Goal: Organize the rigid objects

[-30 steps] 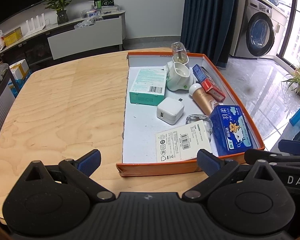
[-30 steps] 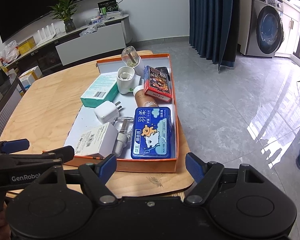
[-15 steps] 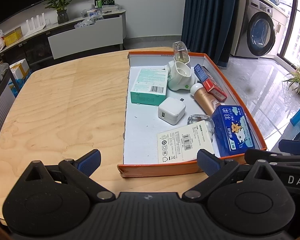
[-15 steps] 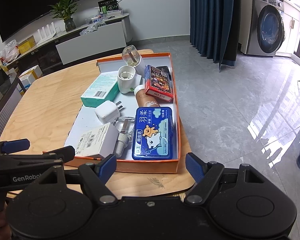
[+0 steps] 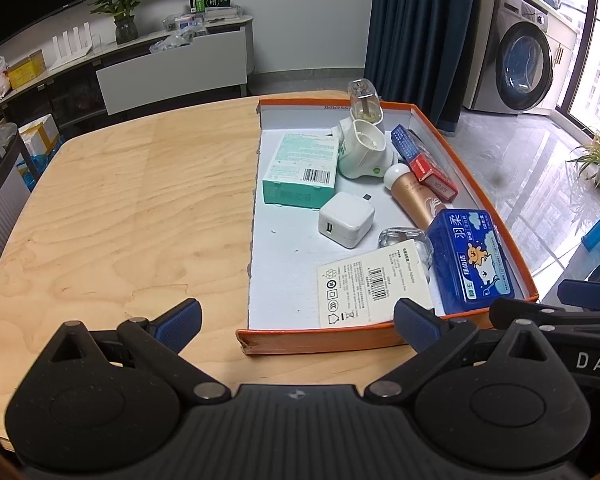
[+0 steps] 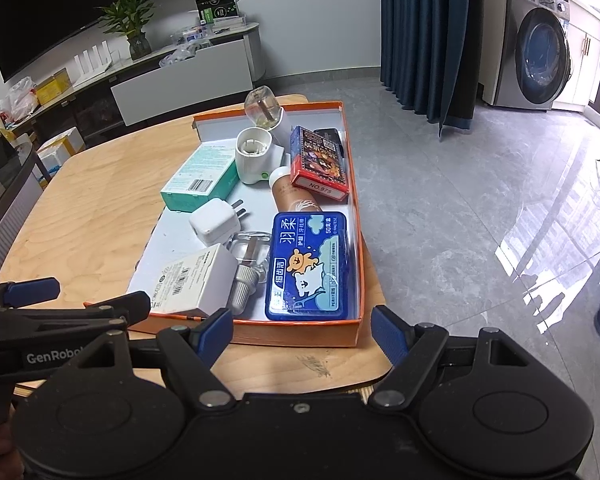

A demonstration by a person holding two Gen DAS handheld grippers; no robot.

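With both the left gripper [image 5: 296, 316] and right gripper [image 6: 302, 330] spread wide and empty just short of the orange tray [image 5: 320, 340], the white box [image 5: 374, 286] ahead of the left jaws overlaps neighbours, so a careless grab could likely drag the clear bottle [image 6: 248, 252] along.

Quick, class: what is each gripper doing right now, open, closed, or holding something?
Left gripper: open, holding nothing, near the orange box.
Right gripper: open, holding nothing.

Left gripper [image 5: 298, 318] and right gripper [image 6: 302, 330] hover side by side, jaws wide apart.
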